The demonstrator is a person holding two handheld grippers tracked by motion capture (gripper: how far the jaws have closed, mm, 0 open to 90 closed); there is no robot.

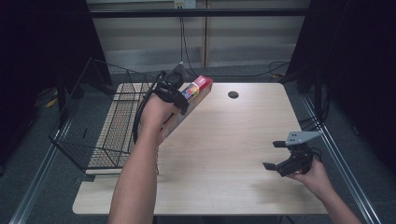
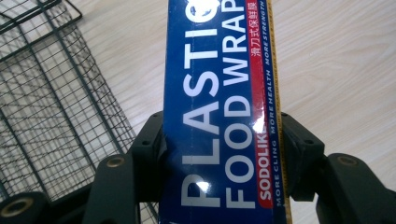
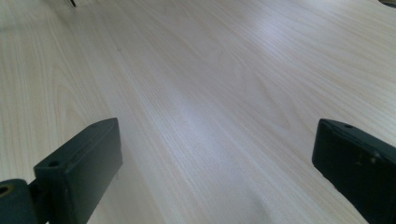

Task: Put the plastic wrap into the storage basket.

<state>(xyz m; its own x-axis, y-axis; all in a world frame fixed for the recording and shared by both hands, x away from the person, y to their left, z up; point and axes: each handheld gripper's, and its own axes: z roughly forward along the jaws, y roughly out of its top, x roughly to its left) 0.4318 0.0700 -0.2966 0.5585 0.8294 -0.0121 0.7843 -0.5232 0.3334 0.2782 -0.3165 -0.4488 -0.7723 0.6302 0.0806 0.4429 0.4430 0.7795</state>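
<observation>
A long box of plastic food wrap (image 1: 194, 95), blue with white lettering and a red end, is held above the left part of the table. My left gripper (image 1: 180, 95) is shut on it, both jaws pressing its long sides. In the left gripper view the box (image 2: 219, 112) runs up between the jaws, over the table's wood and beside the basket's wire. My right gripper (image 1: 275, 155) rests low over the right front of the table, jaws wide apart with nothing between them. In the right gripper view my right gripper (image 3: 215, 158) frames bare wood.
A black wire basket (image 1: 105, 119) stands at the table's left edge, also visible as the basket (image 2: 51, 102) in the left gripper view. A small round cable hole (image 1: 233, 94) sits at the back middle of the light wooden table (image 1: 224, 140). Cables run along the floor behind.
</observation>
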